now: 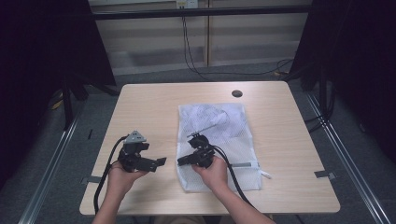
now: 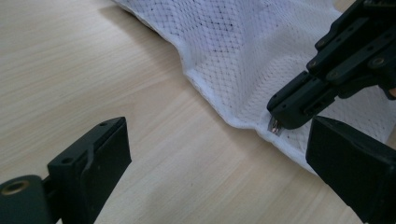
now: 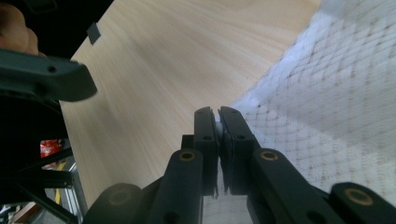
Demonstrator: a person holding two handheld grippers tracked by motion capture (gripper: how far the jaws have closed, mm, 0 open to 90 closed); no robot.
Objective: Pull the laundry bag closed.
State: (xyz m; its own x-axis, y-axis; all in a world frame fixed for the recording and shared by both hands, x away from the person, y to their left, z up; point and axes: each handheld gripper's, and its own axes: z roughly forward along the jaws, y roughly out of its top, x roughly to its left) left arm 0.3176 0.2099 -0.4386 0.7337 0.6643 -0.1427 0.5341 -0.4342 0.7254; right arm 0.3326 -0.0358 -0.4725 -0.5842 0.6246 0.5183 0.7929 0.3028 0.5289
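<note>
On table, right tool pinches mesh bag's zipper pull.

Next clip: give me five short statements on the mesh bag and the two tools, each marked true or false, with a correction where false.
1. The right tool is closed on the edge of the white mesh bag. True; a small metal piece, maybe a zipper pull, shows at its tip.
2. The left tool holds the bag too. False: its jaws stand open over bare table, beside the bag.
3. The bag lies flat on the wooden table. True.
4. The bag hangs off the table's near edge. False: it lies wholly on the top.
5. A dark round hole sits in the table beyond the bag. True.
</note>
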